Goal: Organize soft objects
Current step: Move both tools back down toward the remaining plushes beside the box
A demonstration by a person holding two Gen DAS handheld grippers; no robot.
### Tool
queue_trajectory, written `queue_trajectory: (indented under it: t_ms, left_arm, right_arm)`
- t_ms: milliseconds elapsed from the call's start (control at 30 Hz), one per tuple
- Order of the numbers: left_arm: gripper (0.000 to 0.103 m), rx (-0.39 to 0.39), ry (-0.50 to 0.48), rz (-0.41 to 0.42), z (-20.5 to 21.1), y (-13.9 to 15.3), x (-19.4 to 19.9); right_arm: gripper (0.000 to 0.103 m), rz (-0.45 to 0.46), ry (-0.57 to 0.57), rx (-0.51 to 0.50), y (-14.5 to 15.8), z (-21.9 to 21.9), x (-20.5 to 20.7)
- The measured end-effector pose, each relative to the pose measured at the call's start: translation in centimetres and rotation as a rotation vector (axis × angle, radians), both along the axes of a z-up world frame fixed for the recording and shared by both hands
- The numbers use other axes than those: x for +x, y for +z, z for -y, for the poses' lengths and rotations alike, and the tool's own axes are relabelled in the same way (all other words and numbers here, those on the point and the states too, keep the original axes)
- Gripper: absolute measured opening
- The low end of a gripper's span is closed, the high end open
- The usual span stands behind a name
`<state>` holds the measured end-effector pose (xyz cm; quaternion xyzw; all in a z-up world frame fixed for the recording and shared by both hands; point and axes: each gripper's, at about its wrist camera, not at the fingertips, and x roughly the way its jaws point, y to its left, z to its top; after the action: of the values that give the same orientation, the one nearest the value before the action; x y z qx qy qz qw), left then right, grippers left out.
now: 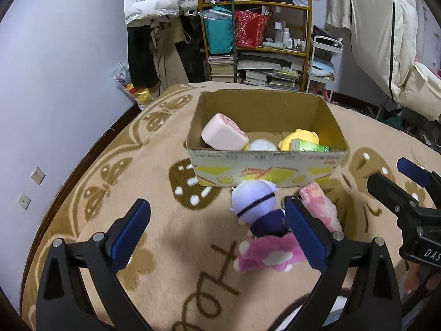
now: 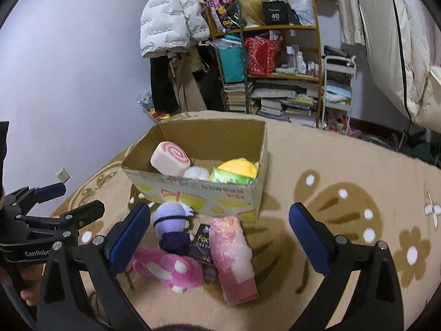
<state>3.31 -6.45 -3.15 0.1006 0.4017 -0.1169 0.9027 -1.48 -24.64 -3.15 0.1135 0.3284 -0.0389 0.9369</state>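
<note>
Left wrist: left tool [image 1: 217, 215] spread, empty | right tool [image 2: 220, 219] spread, empty

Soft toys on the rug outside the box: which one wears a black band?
The purple-headed doll, lying against the cardboard box; the pink plush wears none.

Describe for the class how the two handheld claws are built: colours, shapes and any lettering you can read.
Both claws are alike: the left claw and right claw have matte black, triangular cut-out arms with silver pivot bolts, and long blue ribbed pads line the fingers. Seen from the other camera, the left body carries white lettering reading "GenRobo", cut off, and the right shows "DAS", also cut off. No cables are clearly visible.
</note>
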Motion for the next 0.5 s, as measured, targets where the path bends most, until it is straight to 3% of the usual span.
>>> queue_trajectory:
  t_ms: [500]
  left_arm:
    - [0.098, -0.057, -0.032, -0.08, 1.2, -3.1, -0.4]
  right_arm:
    - [0.103, -0.084, -0.039, 0.099, -2.8, 1.7, 0.5]
